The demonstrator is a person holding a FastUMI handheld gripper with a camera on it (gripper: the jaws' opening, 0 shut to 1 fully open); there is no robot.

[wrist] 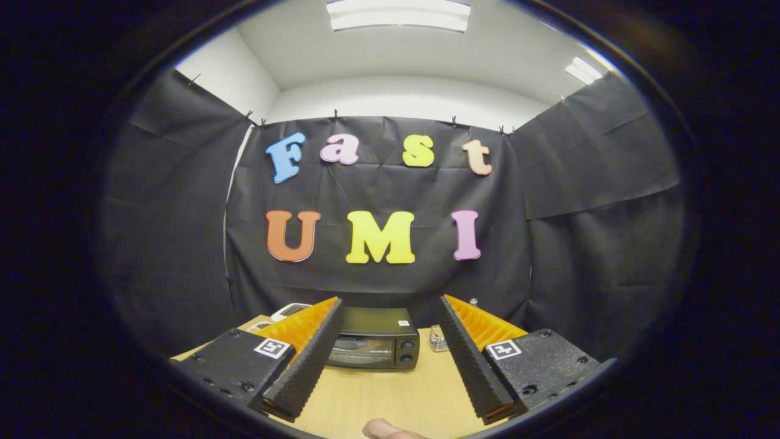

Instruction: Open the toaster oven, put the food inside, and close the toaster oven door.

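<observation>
Toaster oven sits at the far side of the tabletop, close in front of the black cloth wall, seen beyond and between the gripper's 2 fingers. Its glass door faces the gripper and is closed, with 2 knobs stacked on the right of the front panel. The long axis runs left to right, parallel to the tabletop's far edge. The gripper's fingers are spread wide apart with nothing between them, held above the tabletop and well short of the oven. Bare wood lies open between the fingers and the oven front. A small clear glass jar stands just right of the oven. A white device lies behind the left finger near the left edge. A fingertip shows at the near edge.
</observation>
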